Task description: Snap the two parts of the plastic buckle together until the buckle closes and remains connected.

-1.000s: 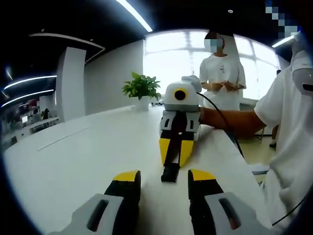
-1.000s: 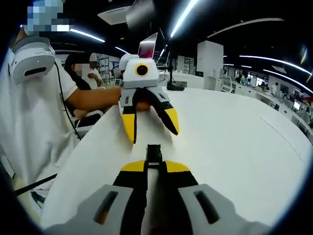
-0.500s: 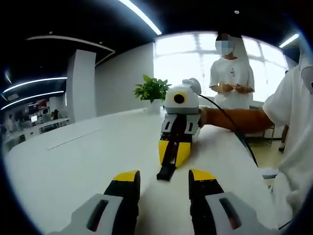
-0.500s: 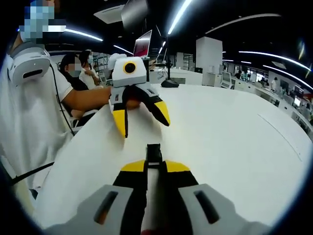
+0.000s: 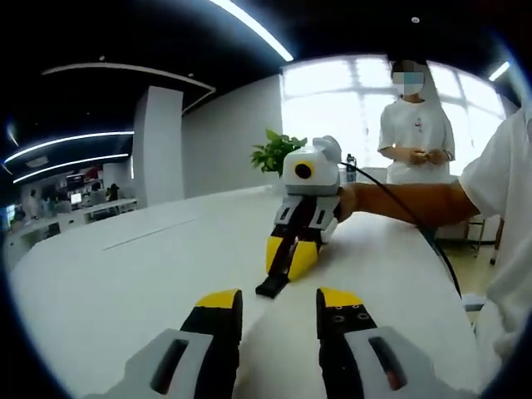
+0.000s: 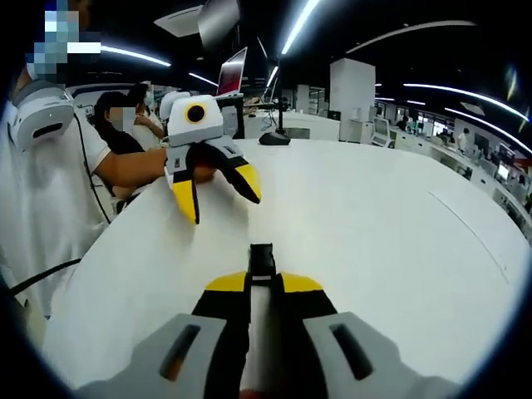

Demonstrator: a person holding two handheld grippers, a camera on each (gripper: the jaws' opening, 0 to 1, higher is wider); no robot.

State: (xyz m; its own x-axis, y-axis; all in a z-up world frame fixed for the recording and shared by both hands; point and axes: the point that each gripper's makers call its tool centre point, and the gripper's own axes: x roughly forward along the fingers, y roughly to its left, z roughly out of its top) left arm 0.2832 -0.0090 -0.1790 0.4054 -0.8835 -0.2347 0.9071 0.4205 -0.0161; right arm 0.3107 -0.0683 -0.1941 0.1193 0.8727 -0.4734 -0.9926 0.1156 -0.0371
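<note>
The white table (image 5: 108, 283) spreads beneath both tools, a broad flat surface to work above. It carries no second buckle half that I can make out, so I cannot tell where the mating piece lies.

In the left gripper view, the right gripper (image 5: 289, 256) sits just above centre, at about twelve o'clock from that view's own jaws, its yellow-tipped jaws drawn close together on a black buckle part (image 5: 273, 286) that juts out toward the camera at its six o'clock. Gripping the piece by its rear leaves the mating end free, which looks like the reason for this hold. In the right gripper view, the same buckle part (image 6: 263, 260) stands straight up at twelve o'clock from between the pinched jaws of the right gripper (image 6: 263, 283).

The left gripper (image 5: 270, 301) has its jaws spread with nothing between them, seemingly ready to receive or fetch the other half. In the right gripper view, the left gripper (image 6: 214, 189) hangs at eleven o'clock, jaws splayed, well apart from the held piece.

The buckle is not yet joined.

A potted plant (image 5: 277, 150) stands at the table's far edge, near a standing person (image 5: 413, 125).
</note>
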